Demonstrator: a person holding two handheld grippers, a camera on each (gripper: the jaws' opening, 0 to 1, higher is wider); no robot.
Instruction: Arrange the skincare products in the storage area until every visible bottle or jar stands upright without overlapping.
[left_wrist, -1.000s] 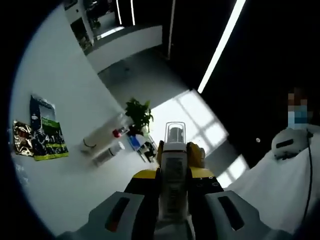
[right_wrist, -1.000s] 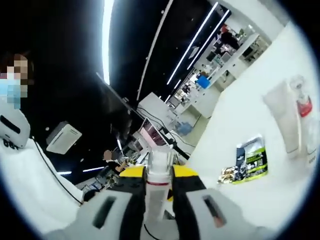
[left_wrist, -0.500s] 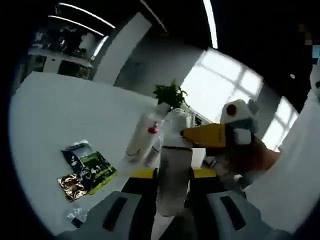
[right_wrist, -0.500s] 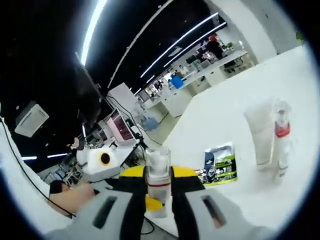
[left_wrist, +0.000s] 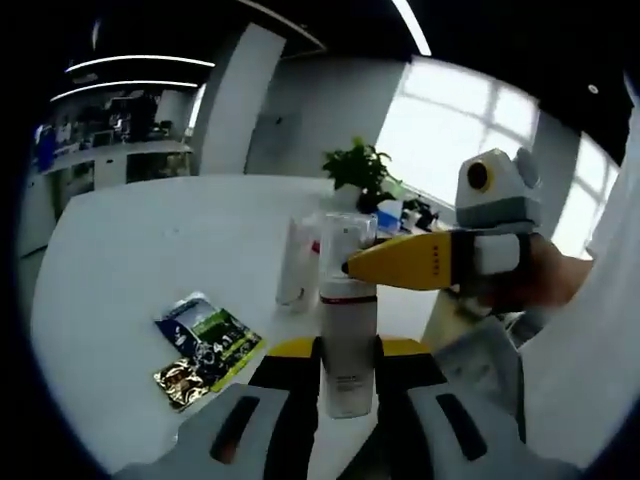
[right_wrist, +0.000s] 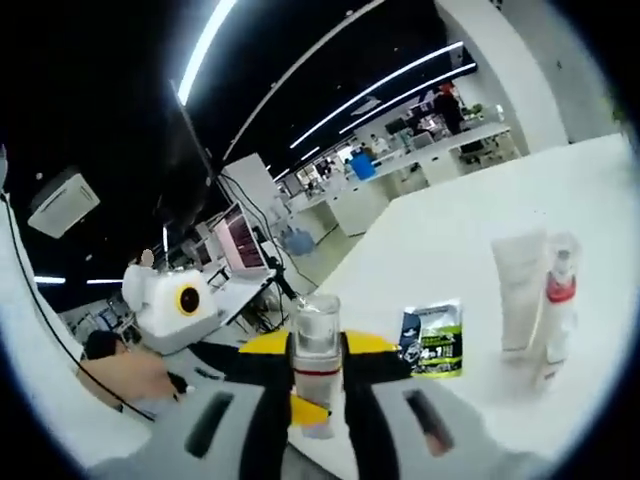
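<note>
While the left gripper (left_wrist: 345, 400) was pointing up toward the ceiling lights a second ago, the left gripper view now looks level across the worktop (left_wrist: 150, 250). Its jaws are clamped on a pump bottle (left_wrist: 347, 330), held upright. The right gripper (left_wrist: 400, 265) has come in from the right, tips at the bottle's neck. Beyond stand a white tube (left_wrist: 297, 262) and some sachets (left_wrist: 205, 335) lying flat.

Right gripper view has levelled too: its jaws pinch the same bottle (right_wrist: 316, 370), I'd say, with the left gripper (right_wrist: 185, 300) alongside. The tube (right_wrist: 518, 290) and a red-collared spray bottle (right_wrist: 556, 310) stand upright, just beside each other. Looks like a set-down is next.
</note>
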